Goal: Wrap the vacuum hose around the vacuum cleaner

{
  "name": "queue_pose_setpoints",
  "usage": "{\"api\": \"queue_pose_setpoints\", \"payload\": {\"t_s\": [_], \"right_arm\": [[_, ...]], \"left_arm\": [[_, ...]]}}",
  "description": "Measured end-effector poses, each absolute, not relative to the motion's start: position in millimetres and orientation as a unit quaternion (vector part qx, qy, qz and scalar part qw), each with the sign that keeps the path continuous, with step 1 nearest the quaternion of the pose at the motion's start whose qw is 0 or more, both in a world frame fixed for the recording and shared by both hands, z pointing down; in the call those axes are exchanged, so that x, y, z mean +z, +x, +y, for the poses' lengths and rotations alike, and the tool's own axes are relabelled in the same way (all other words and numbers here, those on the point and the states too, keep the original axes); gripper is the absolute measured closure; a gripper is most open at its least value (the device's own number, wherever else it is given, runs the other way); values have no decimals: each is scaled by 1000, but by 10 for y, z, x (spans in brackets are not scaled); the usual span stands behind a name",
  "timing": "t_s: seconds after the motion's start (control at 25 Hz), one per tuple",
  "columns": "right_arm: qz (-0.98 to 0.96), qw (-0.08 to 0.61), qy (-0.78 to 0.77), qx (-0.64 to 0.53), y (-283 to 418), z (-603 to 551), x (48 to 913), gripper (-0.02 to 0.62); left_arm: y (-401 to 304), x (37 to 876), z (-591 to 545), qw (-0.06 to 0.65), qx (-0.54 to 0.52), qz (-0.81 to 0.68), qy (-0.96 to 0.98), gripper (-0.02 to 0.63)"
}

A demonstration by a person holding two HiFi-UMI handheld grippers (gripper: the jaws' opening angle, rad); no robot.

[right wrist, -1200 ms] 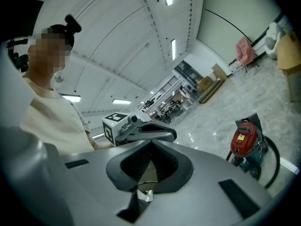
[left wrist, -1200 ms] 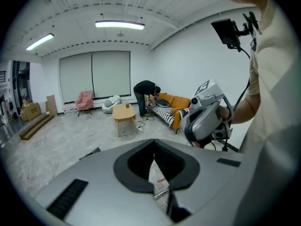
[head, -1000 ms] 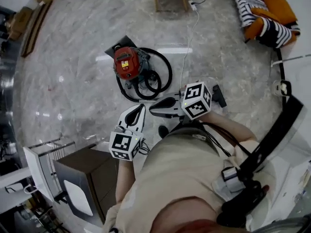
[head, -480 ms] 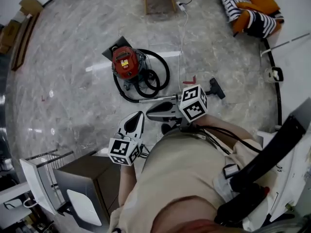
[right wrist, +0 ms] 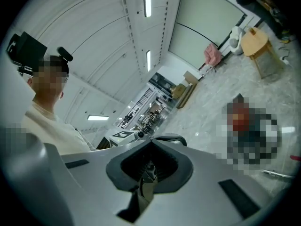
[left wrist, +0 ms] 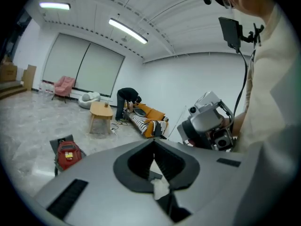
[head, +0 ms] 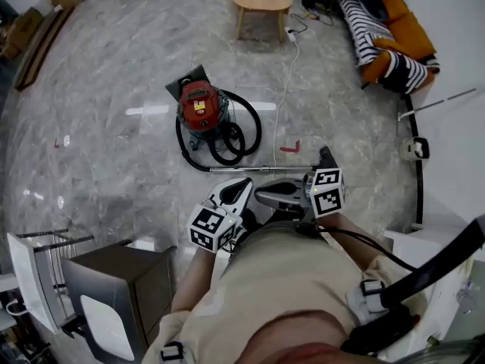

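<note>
I saw a bright, evenly lit room, ceiling strip lights (left wrist: 128, 30) at eleven o'clock in the left gripper view, pale glare streaking the glossy floor (head: 151, 111), soft shadows, heavy fisheye bending, dark vignetted corners.

left tool (head: 236, 193) jaws together, empty, right tool (head: 267, 195) likewise, near

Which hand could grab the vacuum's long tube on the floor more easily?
Probably the left. The left gripper points toward the wand and the red vacuum cleaner, while the right gripper lies crossways in front of the person.
</note>
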State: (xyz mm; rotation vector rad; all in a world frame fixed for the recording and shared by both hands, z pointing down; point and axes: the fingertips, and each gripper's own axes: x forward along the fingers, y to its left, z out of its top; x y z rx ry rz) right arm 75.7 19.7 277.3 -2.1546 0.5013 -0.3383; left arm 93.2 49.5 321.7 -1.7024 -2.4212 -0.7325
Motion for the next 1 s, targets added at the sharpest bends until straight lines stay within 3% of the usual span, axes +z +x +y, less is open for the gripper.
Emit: {"api": "queue_pose_setpoints", "payload": {"t_s": [0.28,0.52,1.0], "right_arm": [[126,477,-861,-120,336,273,2798,591],[137,459,-872,-101,44,365,2717,591],[118,467,-876,-6,-1617,701,2588,591]], "left_arm": [[414,3305,546,50,-263,-830,-489,598],[182,3193,627,63,-258,-828,-494,598],[-1396,2973,867,104,-206,-829,-510,598]]}}
